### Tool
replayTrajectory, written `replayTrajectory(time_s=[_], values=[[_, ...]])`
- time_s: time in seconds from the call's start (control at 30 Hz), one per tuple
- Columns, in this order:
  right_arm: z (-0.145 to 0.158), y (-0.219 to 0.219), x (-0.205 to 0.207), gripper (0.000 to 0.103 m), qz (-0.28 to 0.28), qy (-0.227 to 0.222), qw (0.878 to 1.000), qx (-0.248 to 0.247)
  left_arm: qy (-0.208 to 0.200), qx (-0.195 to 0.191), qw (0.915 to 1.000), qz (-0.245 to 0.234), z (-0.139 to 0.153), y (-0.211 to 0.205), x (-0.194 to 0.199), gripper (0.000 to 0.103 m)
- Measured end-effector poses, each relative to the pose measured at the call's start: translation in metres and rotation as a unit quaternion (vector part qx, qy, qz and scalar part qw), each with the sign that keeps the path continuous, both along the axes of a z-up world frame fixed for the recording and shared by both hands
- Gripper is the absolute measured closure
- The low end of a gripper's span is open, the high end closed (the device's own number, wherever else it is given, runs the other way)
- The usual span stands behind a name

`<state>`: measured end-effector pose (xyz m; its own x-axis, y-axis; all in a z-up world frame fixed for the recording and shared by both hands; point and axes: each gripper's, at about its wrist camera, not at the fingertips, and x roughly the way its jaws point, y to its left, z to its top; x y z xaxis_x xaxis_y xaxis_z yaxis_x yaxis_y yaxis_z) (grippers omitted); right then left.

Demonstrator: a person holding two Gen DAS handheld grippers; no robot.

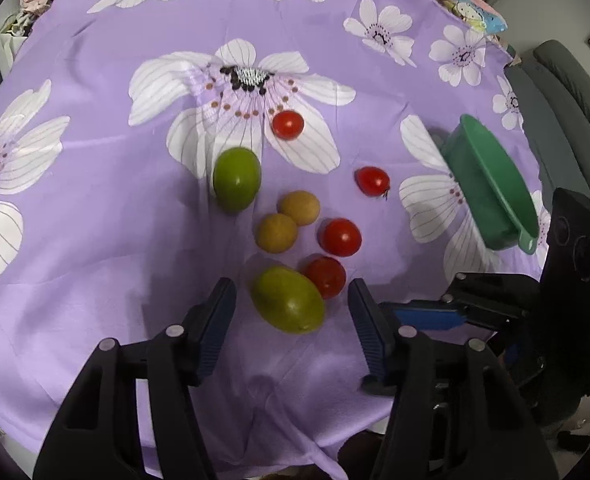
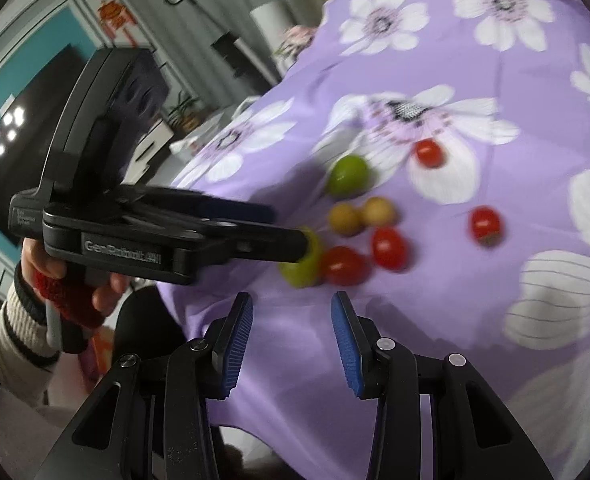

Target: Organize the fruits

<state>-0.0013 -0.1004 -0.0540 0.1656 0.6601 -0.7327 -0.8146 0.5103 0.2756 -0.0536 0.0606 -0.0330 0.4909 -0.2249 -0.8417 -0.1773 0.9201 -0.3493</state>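
Note:
An oval green fruit (image 1: 289, 300) lies on the purple flowered cloth (image 1: 95, 220) between the fingers of my left gripper (image 1: 291, 300), which is open with gaps on both sides. A cherry tomato (image 1: 326, 276) touches that fruit. Beyond lie another tomato (image 1: 341, 237), two small yellow-brown fruits (image 1: 299, 208), a round green fruit (image 1: 237, 179) and two more tomatoes (image 1: 288, 125). My right gripper (image 2: 291, 304) hangs open and empty near the cloth's front edge, just short of the oval fruit (image 2: 303, 266). From there the left gripper (image 2: 291, 229) shows side-on, straddling that fruit.
A green plastic bowl (image 1: 491, 192) with a small handle sits on the cloth at the right. A grey sofa (image 1: 567, 92) stands past the table's right edge. A hand in a red glove and white sleeve (image 2: 67, 300) holds the left gripper. Cabinets and a dark screen fill the left background.

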Motion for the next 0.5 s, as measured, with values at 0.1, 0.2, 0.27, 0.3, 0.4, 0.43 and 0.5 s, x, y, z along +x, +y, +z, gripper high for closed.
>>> replayTrajectory(time_s=[0.1, 0.2, 0.27, 0.3, 0.4, 0.43, 0.5], values=[[-0.008, 0.01, 0.005, 0.062, 0.001, 0.013, 1.0, -0.014, 0.002, 0.008, 0.9999, -0.01, -0.005, -0.001, 0.001, 0.052], [-0.013, 0.02, 0.007, 0.062, 0.001, 0.017, 1.0, -0.025, 0.004, 0.0, 0.9999, -0.016, -0.008, 0.001, 0.003, 0.054], [-0.014, 0.024, 0.009, 0.062, -0.008, 0.009, 0.999, -0.037, 0.007, -0.003, 0.9998, -0.02, -0.01, 0.002, 0.006, 0.055], [-0.014, 0.026, 0.012, 0.062, -0.014, 0.006, 0.999, -0.043, 0.007, -0.003, 0.9997, -0.023, -0.01, 0.002, 0.008, 0.055], [-0.016, 0.033, 0.017, 0.062, -0.023, -0.001, 0.998, -0.058, 0.003, -0.013, 0.9995, -0.028, -0.012, 0.002, 0.01, 0.063], [-0.016, 0.034, 0.017, 0.062, -0.022, 0.0, 0.998, -0.06, 0.002, -0.017, 0.9995, -0.028, -0.013, 0.003, 0.01, 0.062], [-0.018, 0.038, 0.017, 0.062, -0.019, 0.003, 0.998, -0.065, -0.003, -0.025, 0.9992, -0.029, -0.014, 0.004, 0.009, 0.062]])
